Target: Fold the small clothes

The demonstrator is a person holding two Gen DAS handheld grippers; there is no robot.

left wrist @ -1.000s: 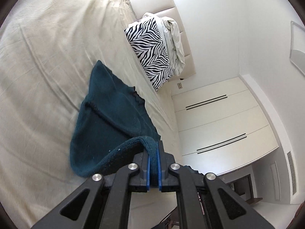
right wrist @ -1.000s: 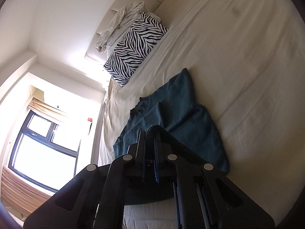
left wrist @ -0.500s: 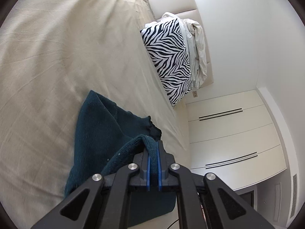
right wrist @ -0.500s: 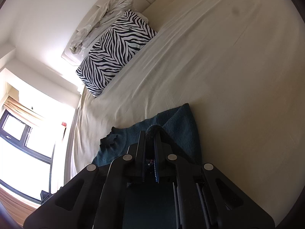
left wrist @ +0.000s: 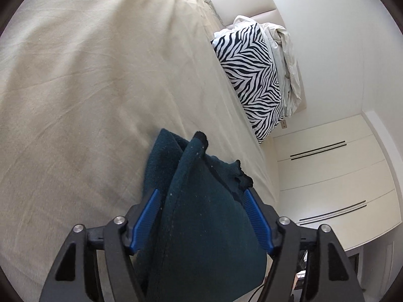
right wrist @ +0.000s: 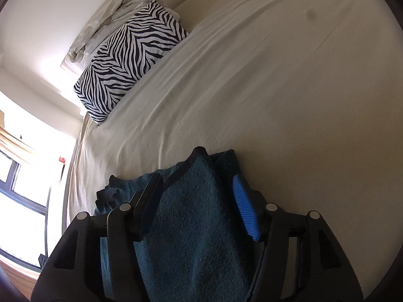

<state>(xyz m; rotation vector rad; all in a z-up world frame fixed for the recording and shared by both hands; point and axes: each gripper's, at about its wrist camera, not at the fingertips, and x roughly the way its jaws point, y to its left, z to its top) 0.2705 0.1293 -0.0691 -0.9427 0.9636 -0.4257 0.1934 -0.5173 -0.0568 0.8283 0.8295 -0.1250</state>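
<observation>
Both tongs are opening over the bed, with the same dark teal cloth between their jaws. On the left tongs (left wrist: 201, 196) the ribbed blue pads (left wrist: 147, 219) stand well apart on either side of a raised fold of the cloth (left wrist: 201, 214), and I see no pad pressing on it; the fold rises to a soft peak just past the tips. On the right tongs (right wrist: 197, 191) the jaws are likewise spread, with one blue pad (right wrist: 245, 209) showing clearly and the other finger dark in shadow; the cloth (right wrist: 191, 216) bulges up between them, lying loose rather than pinched. The fabric is thick and nubby, like terry or a fuzzy knit, with a darker bound hem and a ragged, scalloped corner spreading to one side. It rests near the bed's edge on a smooth cream sheet (left wrist: 88, 88) marked by fine creases. Well beyond it, a zebra-striped pillow (right wrist: 128, 58) leans by the padded headboard, touching a crumpled pale garment (right wrist: 110, 15). Flat white wardrobe doors (left wrist: 332, 176) with slim dark handles show in the left view.
</observation>
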